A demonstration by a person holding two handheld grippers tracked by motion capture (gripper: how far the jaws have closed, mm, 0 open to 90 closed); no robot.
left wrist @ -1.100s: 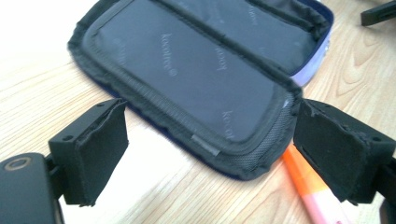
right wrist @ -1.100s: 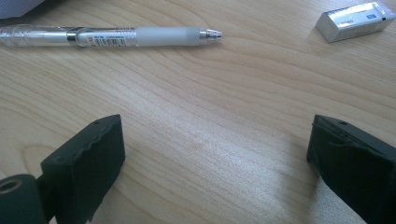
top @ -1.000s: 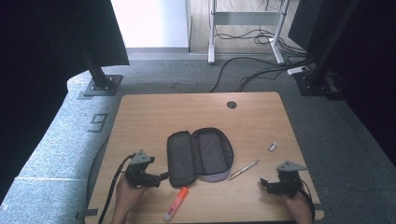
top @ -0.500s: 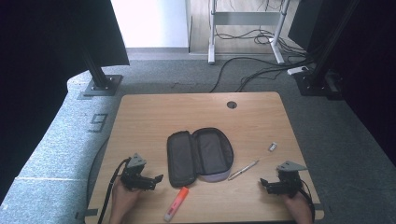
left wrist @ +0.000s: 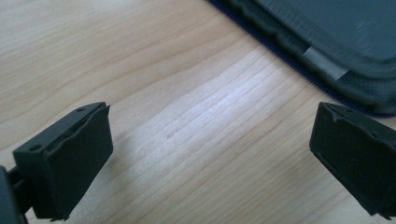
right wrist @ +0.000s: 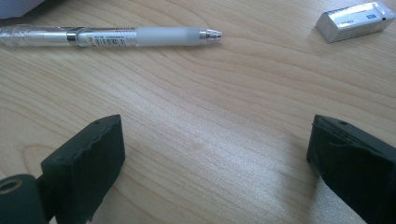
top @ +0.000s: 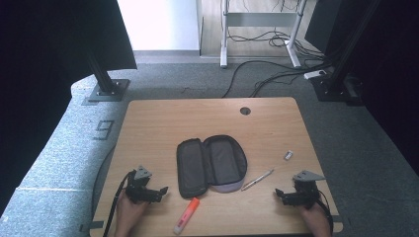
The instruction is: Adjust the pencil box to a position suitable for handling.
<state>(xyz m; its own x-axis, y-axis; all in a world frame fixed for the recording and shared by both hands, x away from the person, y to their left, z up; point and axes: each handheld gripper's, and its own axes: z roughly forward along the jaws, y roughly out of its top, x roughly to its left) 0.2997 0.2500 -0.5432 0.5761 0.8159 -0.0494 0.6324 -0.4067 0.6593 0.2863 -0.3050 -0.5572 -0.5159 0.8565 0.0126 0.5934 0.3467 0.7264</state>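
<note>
Nearest to me, both hands rest at the front edge of the light wooden counter. My left tool lies low over the wood near the front left corner. Its jaws have just been opening and now stand wide apart, with bare wood between them. In the left gripper view, the ribbed edge of the dark fabric pencil case sits just beyond the jaws, not touching either one.

My right tool sits near the front right corner, jaws spread wide, holding nothing. In the right gripper view, bare wood lies between them.

Between the two tools, close to the front edge, an orange-and-white highlighter marker lies slanted, just in front of the case.

Further in, the pencil case lies unzipped and spread flat at the counter's middle, both halves showing dark lining. A clear-barrelled pen with a frosted grip lies by its right lower corner, tip pointing away from the case. A small silver-wrapped rectangular eraser lies a little beyond the pen, apart from it.

At the far edge, a round dark cable hole
</note>
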